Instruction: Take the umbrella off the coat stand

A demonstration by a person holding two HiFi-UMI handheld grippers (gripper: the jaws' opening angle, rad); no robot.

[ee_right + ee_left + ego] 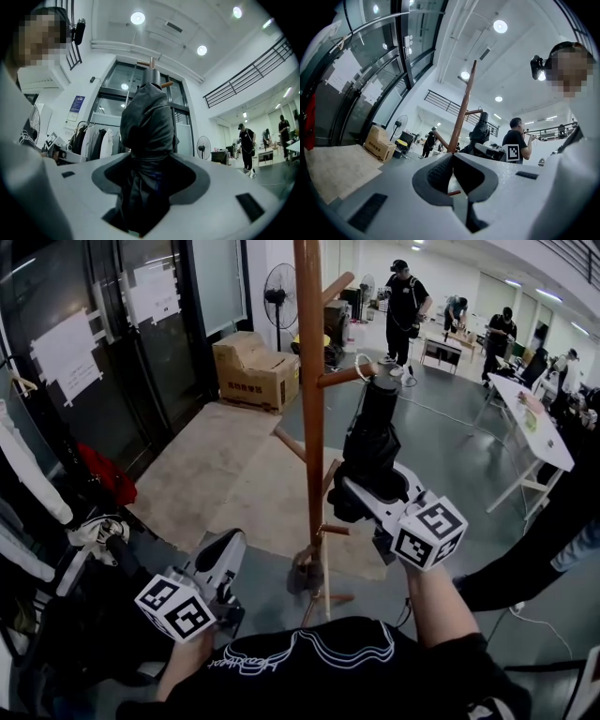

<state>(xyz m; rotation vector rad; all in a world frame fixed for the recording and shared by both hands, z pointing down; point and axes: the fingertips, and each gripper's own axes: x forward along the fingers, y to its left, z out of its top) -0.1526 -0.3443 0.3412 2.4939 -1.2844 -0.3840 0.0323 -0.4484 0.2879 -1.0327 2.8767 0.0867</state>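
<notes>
The grasp is made but the umbrella is not yet free of the stand, as far as the views show. The right claw (pixel 364 486) is clenched on the folded black umbrella (pixel 371 439); in the right gripper view the dark fabric bundle (pixel 147 122) fills the gap between the two jaws of that claw (pixel 150 165) and rises upright out of it. The umbrella stands just beside the wooden coat stand (pixel 309 409), on its right in the head view, with its handle end up at an angled peg (pixel 339 378). A pale wrist loop (pixel 362 366) at that handle end sits at the peg's tip; whether it is round the peg or already clear of it cannot be told. What seems left is to lift the loop past the peg end and carry the umbrella away from the pole. The left claw (pixel 225 570) is held low and well apart from the umbrella, on the stand's other side, its jaws closed tip to tip on nothing (pixel 452 161), playing no part for now
</notes>
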